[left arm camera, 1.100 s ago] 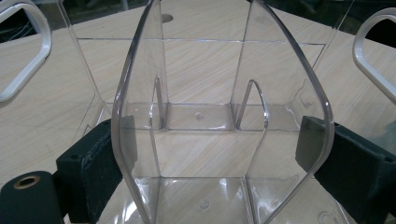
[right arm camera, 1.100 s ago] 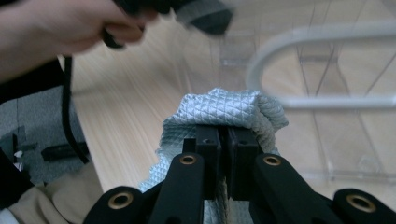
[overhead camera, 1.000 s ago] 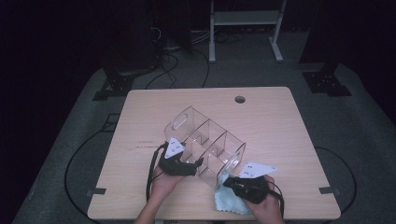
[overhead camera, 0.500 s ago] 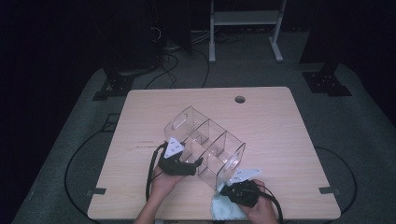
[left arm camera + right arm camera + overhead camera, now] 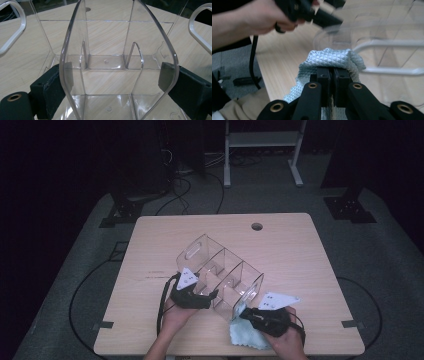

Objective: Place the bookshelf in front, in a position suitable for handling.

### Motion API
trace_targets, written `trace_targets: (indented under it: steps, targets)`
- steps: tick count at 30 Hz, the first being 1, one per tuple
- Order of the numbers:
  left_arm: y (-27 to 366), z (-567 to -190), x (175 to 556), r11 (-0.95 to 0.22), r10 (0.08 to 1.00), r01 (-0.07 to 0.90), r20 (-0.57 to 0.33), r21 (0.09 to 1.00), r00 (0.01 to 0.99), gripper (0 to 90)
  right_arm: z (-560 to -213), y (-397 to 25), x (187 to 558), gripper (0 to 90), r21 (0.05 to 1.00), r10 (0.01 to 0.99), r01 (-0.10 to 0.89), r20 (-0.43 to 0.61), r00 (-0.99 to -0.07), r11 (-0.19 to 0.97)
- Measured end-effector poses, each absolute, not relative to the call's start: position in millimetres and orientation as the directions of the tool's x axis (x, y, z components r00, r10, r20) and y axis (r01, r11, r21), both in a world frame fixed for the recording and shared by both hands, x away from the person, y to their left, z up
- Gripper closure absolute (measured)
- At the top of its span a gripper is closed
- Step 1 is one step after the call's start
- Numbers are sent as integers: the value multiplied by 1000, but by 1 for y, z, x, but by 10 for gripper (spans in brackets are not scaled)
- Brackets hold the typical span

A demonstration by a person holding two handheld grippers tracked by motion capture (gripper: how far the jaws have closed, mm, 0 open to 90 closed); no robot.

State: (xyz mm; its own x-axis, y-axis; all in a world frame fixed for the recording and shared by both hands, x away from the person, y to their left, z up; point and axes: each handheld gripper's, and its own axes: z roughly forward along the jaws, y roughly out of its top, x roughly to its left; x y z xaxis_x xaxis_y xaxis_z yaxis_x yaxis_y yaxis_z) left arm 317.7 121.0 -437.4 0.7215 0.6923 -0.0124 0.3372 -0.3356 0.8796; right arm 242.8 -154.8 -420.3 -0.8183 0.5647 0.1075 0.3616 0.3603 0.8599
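pale blue quilted cloth, clear organizer, light wood table

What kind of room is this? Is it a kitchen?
Probably not a kitchen; it looks like a lab or recording studio. A lone wooden table stands on grey carpet with dark surroundings, cables trail across the floor, and black equipment stands sit around it.

Materials and finish
Organiser: clear glossy plastic. Cloth: pale quilted weave, matt. Bench: light wood grain, smooth. Fingers: matt black.
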Motion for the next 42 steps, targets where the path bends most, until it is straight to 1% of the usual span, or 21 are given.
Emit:
trace_targets:
  steps: [4,10,12,18,23,25,27,29,31,32,35,42]
  targets:
    - [120,-438,317,-330,693,337,-16,882,721,89,-412,-164,247,854,872,583,367,121,-803,325]
    - [121,-438,318,-336,687,334,-14,880,727,89,-408,-149,235,853,871,546,328,84,-833,366]
    - [120,-438,317,-335,688,337,-16,880,726,90,-408,-151,236,854,869,538,334,97,-837,364]
    - [120,-437,317,-334,689,337,-16,880,725,90,-401,-165,246,854,876,582,360,116,-805,322]
    - [120,-437,317,-338,686,336,-14,879,728,90,-393,-152,234,854,884,534,313,87,-841,348]
    - [120,-438,317,-337,686,335,-15,880,728,90,-388,-150,235,854,887,538,295,63,-840,356]
    - [120,-438,317,-335,686,335,-16,881,727,89,-384,-155,240,854,890,558,305,72,-827,338]
    - [120,-438,317,-335,687,335,-15,881,727,90,-382,-159,244,853,891,567,329,102,-817,314]
    - [120,-438,317,-336,685,334,-15,880,728,90,-382,-153,240,854,889,547,317,93,-832,330]
    - [120,-438,317,-337,684,334,-15,880,729,90,-384,-145,236,854,881,530,301,69,-845,364]
    - [120,-438,317,-338,685,335,-14,880,729,90,-385,-144,238,855,879,524,300,69,-849,370]
    - [120,-438,317,-333,685,335,-18,881,728,90,-378,-170,260,854,886,597,341,95,-796,314]
